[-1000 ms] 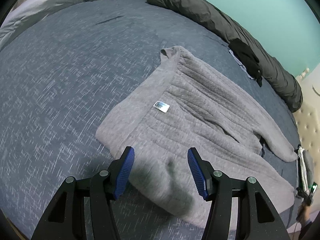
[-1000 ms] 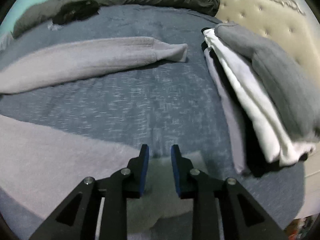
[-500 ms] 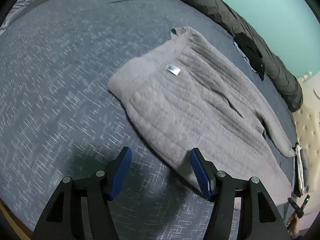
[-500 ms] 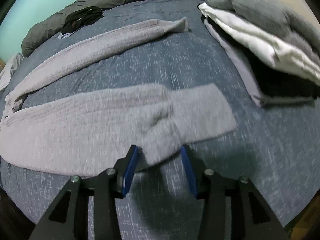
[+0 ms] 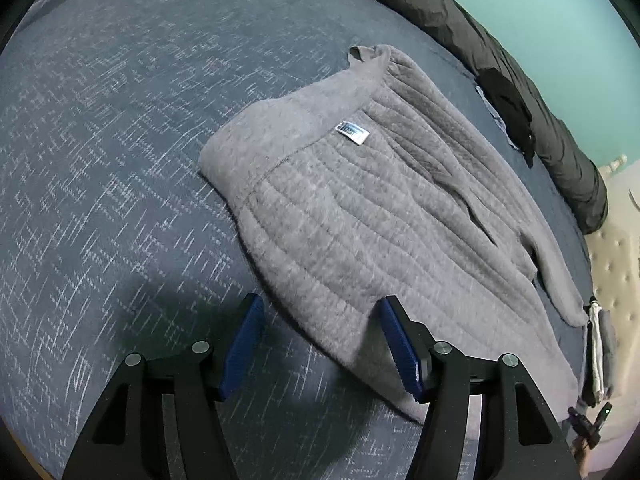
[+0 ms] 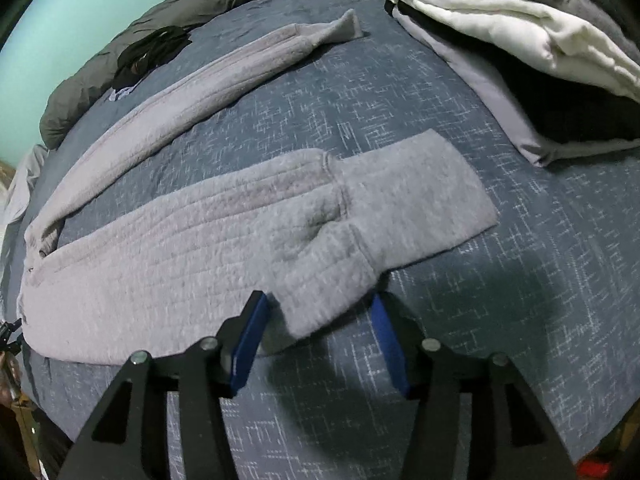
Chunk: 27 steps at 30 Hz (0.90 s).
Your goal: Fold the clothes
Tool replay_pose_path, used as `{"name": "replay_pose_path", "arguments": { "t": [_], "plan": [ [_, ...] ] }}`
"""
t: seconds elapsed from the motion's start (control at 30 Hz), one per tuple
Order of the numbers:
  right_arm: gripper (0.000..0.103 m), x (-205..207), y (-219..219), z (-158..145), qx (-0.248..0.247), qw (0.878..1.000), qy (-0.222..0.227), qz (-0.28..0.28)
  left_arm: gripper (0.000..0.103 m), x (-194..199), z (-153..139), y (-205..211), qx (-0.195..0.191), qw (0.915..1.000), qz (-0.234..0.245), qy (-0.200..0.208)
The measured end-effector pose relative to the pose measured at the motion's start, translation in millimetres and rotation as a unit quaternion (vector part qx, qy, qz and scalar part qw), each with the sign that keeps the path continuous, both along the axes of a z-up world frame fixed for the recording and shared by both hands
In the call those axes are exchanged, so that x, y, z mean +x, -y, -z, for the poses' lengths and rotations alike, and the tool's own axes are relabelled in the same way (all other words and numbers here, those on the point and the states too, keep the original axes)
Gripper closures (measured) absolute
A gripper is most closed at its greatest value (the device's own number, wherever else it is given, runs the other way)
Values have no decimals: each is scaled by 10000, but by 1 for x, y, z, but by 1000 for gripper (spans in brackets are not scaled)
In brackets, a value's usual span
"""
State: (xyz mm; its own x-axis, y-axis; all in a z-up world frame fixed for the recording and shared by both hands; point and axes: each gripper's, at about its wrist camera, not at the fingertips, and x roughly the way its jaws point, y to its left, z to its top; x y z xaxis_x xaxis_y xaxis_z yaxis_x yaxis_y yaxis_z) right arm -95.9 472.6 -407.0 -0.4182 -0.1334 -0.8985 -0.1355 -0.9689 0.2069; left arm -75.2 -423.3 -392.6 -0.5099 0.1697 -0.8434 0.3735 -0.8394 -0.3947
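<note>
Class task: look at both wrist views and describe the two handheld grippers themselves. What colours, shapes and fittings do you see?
The left gripper and right gripper look alike: matte black angular finger arms with triangular cut-outs, round silver pivot bolts, and flat blue ribbed pads lining the inner faces. No cables, markings or sleeves show.

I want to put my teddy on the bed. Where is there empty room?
The widest bare patch of the blue bedspread lies beside the collar end of the grey sweater. A narrower strip runs between its sleeve and its body. It is crowded near the folded pile.
</note>
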Motion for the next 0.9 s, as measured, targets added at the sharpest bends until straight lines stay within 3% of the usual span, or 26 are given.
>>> {"name": "replay_pose_path", "arguments": {
  "t": [0.13, 0.17, 0.23, 0.3, 0.4, 0.67, 0.9],
  "plan": [
    [53, -6, 9, 1, 213, 9997, 52, -100, 73, -5, -3, -5, -83, 9999, 53, -45],
    [62, -7, 11, 2, 270, 9995, 59, -129, 75, -7, -3, -7, -69, 9999, 68, -68],
    [73, -9, 15, 3, 355, 9992, 60, -183, 91, -9, -3, -10, -20, 9999, 99, -72],
    [93, -10, 18, 1, 381, 9990, 20, -247, 97, -10, -6, -11, -8, 9999, 123, -110],
    [98, -11, 20, -6, 440, 9985, -50, -317, 99, -11, -19, -6, -27, 9996, 106, -268],
    [99, -30, 15, -47, 252, 9988, -260, -342, 99, -24, -79, -5, -162, 9978, 183, -610],
    [99, -83, 12, -92, 127, 9991, -262, -310, 99, -79, -124, -13, -241, 9966, 198, -761]
  ]
}}
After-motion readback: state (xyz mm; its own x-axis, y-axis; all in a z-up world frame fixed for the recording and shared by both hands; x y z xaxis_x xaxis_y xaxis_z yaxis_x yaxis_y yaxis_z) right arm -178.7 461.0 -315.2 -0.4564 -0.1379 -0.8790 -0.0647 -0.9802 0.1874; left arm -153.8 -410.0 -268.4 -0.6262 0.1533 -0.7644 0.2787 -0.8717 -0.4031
